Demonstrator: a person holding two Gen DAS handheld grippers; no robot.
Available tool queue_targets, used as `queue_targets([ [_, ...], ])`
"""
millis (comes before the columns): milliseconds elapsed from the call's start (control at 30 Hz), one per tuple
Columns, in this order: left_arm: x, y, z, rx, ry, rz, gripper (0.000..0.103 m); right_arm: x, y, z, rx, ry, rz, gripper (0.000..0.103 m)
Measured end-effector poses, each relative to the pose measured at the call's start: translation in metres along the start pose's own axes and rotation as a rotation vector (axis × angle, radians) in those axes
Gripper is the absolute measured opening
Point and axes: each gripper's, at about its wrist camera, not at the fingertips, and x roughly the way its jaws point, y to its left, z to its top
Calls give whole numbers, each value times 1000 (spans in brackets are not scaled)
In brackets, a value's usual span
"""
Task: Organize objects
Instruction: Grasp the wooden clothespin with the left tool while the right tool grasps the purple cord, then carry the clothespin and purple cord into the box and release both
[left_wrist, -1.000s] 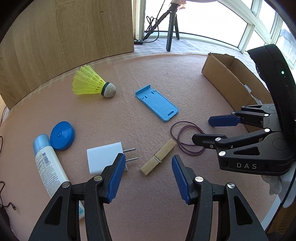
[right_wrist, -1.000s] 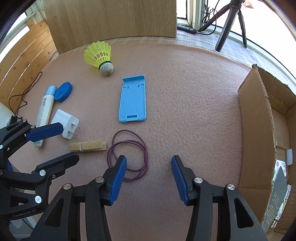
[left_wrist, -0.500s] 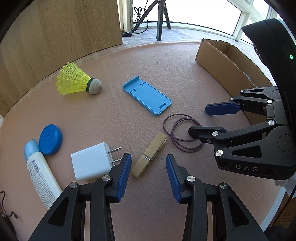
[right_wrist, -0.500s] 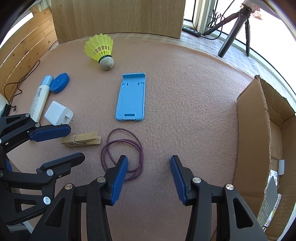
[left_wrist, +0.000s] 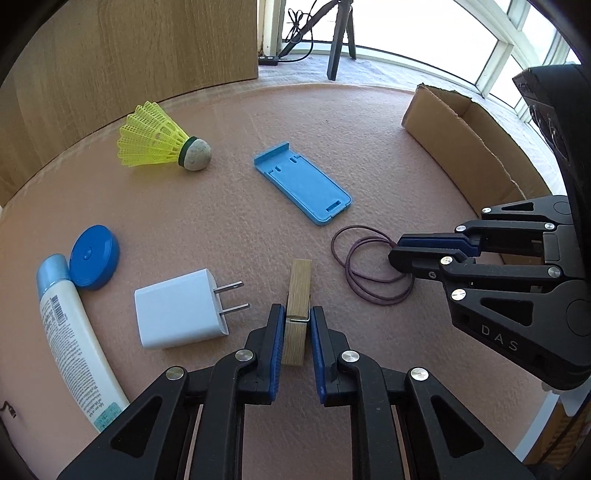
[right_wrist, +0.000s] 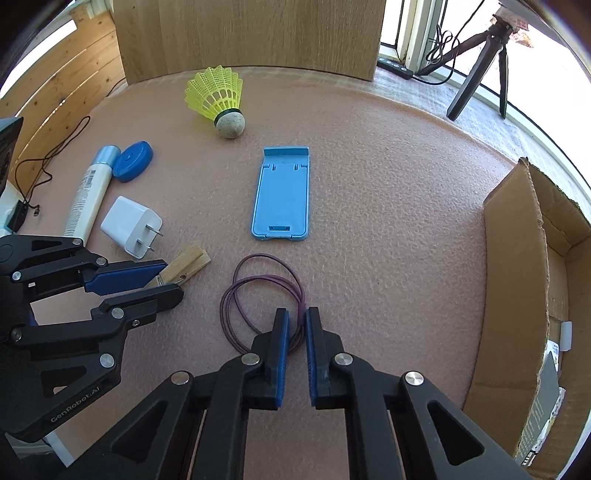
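Now both grippers have just been closing, the left gripper (left_wrist: 297, 326) clamping the clothespin (left_wrist: 297, 295) and the right gripper (right_wrist: 295, 326) pinching the purple cord (right_wrist: 258, 295), both left of the cardboard box (right_wrist: 517, 277), probably ready for lifting.

We see a wooden clothespin (left_wrist: 297, 295) clamped at its spring, a looped purple cord (right_wrist: 258, 295) pinched beside it, both lying flat on the pink mat (left_wrist: 221, 206).
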Motion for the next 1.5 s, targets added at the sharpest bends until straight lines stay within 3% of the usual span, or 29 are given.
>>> queue_targets([
  [300,-16,-1,-3,-60,-23,-51,13,-24,-11,-14,70,-52,41,4],
  [700,-60,-27,25,-47,-134,-93,13,-114,-54,-38,177,-227,47,4],
  [1033,-75,-85,72,32,-202,-142,13,-166,-118,-76,290,-310,-52,4],
  [1500,-42,-183,128,150,-202,-180,13,-171,-183,-111,394,-301,-111,4],
])
